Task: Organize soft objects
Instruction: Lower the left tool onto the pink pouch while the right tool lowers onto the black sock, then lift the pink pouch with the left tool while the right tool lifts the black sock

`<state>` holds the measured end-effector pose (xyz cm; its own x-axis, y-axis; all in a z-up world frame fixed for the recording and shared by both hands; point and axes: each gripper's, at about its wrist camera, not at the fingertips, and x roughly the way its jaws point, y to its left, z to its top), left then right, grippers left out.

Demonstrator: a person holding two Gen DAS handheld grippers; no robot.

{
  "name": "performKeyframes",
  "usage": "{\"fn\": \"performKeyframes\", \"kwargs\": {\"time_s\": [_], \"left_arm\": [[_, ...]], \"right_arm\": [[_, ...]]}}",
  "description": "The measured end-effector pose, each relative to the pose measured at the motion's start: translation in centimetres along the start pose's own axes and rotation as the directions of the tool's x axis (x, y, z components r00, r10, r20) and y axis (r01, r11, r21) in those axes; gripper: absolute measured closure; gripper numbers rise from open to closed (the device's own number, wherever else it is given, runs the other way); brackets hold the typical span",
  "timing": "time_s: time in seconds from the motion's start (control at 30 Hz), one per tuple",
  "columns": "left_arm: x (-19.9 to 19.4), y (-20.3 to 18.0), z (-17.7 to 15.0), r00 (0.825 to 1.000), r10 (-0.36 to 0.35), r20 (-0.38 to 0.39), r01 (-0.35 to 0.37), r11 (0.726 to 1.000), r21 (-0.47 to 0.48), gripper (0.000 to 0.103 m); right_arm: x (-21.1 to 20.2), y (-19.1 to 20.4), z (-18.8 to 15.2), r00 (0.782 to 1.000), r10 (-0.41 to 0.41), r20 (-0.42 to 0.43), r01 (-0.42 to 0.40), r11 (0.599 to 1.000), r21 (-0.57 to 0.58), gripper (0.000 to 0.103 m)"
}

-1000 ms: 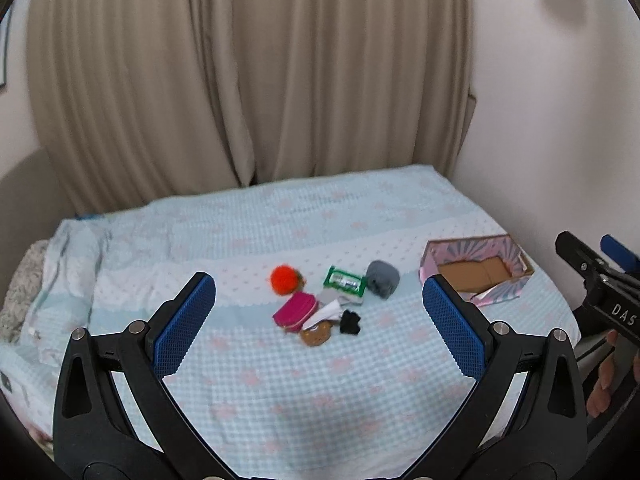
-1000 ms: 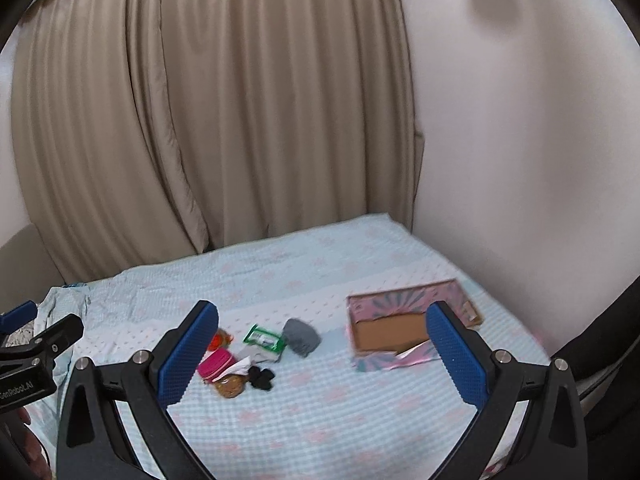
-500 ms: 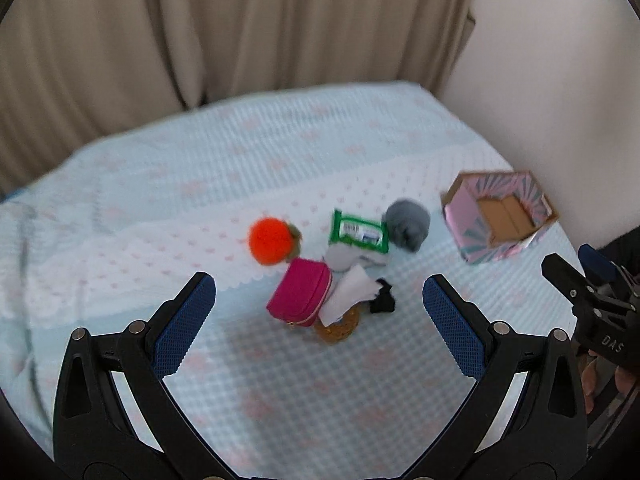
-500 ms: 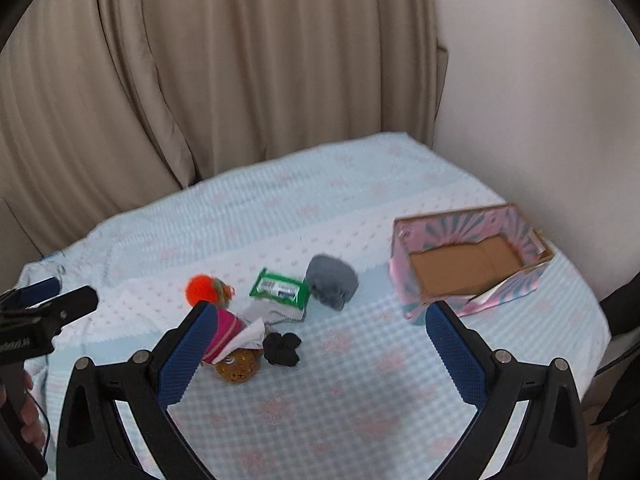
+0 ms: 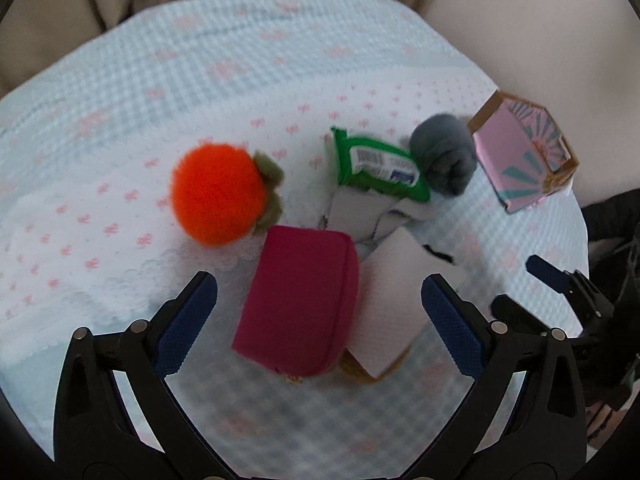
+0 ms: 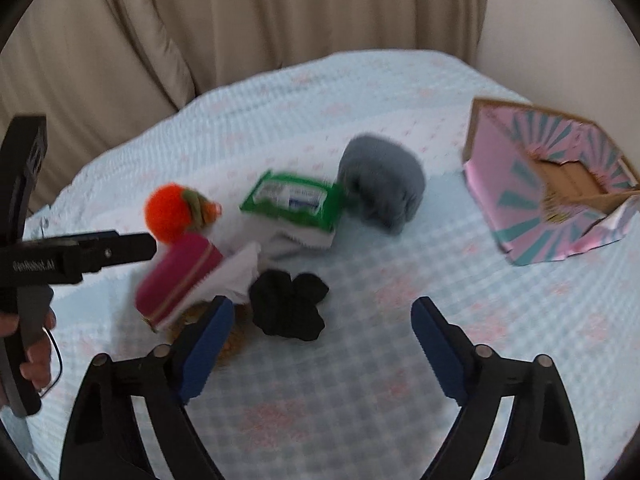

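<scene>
Heaped near the middle of the bed (image 5: 120, 92): fuzzy orange ball (image 5: 218, 194) with an olive-green tuft, magenta zip pouch (image 5: 300, 300) just in front of it, white tissue (image 5: 394, 304) leaning on the pouch over something brown and round. Behind those, green wipes packet (image 5: 376, 166) resting on pale cloth, touching a rolled grey sock (image 5: 444, 158). Crumpled black sock (image 6: 288, 304) at the near edge of the heap. Well to the right, open pink box (image 6: 556, 184) with teal rays, cardboard floor bare.

Left claw (image 5: 320, 324) wide, pouch between its blue pads, nothing gripped. Right claw (image 6: 322, 346) wide too, just been narrowing a little, nothing between the pads.

Bedspread pale blue check with pink sprigs. Beige curtains (image 6: 240, 20) behind, plain wall at right.
</scene>
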<state>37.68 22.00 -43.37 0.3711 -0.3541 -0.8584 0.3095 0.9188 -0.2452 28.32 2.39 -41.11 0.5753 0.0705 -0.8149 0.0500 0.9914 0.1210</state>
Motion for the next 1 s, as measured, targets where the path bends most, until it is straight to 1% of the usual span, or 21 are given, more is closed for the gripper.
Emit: {"fn": "performKeyframes", "kwargs": {"time_s": [0.1,0.17,0.2,0.27,0.33,0.37,0.4,0.43,0.47,0.53,0.6,0.67,0.7,0.77,0.87,1.0], "left_arm": [[1.8,0.7,-0.2,0.999,-0.021,-0.033,0.021,1.0,0.001,0.004],[2.9,1.2,-0.4,0.998,-0.031,-0.057,0.031,1.0,-0.001,0.009],[3.5,1.3,-0.4,0.997,-0.038,-0.067,0.038,0.999,-0.005,0.01],[4.6,1.9,-0.6,0.993,-0.063,-0.095,0.061,0.998,-0.02,0.012],[5.5,2.2,-0.7,0.989,-0.088,-0.118,0.084,0.996,-0.037,0.013],[5.8,2.3,-0.8,0.987,-0.1,-0.127,0.095,0.994,-0.047,0.016],[6.0,2.3,-0.9,0.985,-0.109,-0.132,0.104,0.993,-0.051,0.019],[6.3,2.3,-0.9,0.984,-0.116,-0.138,0.109,0.993,-0.054,0.026],[6.4,2.2,-1.0,0.983,-0.111,-0.143,0.104,0.993,-0.051,0.027],[6.4,2.2,-1.0,0.983,-0.113,-0.146,0.107,0.993,-0.051,0.03],[6.4,2.1,-1.0,0.983,-0.114,-0.147,0.106,0.993,-0.057,0.034],[6.1,2.0,-1.0,0.983,-0.113,-0.142,0.104,0.992,-0.067,0.043],[5.9,2.1,-1.1,0.984,-0.112,-0.138,0.103,0.992,-0.066,0.044],[5.4,2.0,-1.2,0.988,-0.094,-0.126,0.087,0.994,-0.061,0.05],[4.6,2.1,-1.4,0.992,-0.081,-0.099,0.075,0.995,-0.071,0.055],[3.4,2.4,-1.8,0.994,-0.081,-0.071,0.074,0.993,-0.094,0.056]], "right_arm": [[2.3,0.2,-0.8,1.0,0.011,-0.024,-0.011,1.0,-0.021,0.019],[3.9,0.4,-1.1,0.999,0.024,-0.038,-0.025,0.999,-0.031,0.023],[4.4,0.5,-1.2,0.999,0.028,-0.042,-0.029,0.999,-0.034,0.028],[5.7,0.7,-1.4,0.998,0.048,-0.043,-0.05,0.998,-0.04,0.032],[7.0,0.9,-1.4,0.996,0.068,-0.054,-0.07,0.996,-0.048,0.044],[7.5,1.0,-1.4,0.995,0.079,-0.06,-0.082,0.995,-0.052,0.048],[7.9,1.1,-1.3,0.994,0.092,-0.064,-0.095,0.994,-0.055,0.054],[8.1,1.2,-1.3,0.993,0.096,-0.065,-0.1,0.993,-0.056,0.058],[8.2,1.3,-1.3,0.993,0.1,-0.064,-0.103,0.993,-0.059,0.06],[8.2,1.5,-1.3,0.993,0.101,-0.061,-0.104,0.992,-0.064,0.068],[8.4,1.7,-1.3,0.993,0.095,-0.066,-0.1,0.993,-0.069,0.07],[8.2,1.6,-1.3,0.994,0.087,-0.065,-0.091,0.993,-0.07,0.074],[8.2,1.5,-1.3,0.994,0.084,-0.066,-0.089,0.993,-0.071,0.075],[8.1,1.5,-1.4,0.994,0.087,-0.061,-0.091,0.993,-0.068,0.077],[7.9,1.3,-1.4,0.995,0.081,-0.055,-0.085,0.994,-0.068,0.079],[7.3,1.2,-1.3,0.997,0.073,-0.037,-0.075,0.996,-0.056,0.081]]}}
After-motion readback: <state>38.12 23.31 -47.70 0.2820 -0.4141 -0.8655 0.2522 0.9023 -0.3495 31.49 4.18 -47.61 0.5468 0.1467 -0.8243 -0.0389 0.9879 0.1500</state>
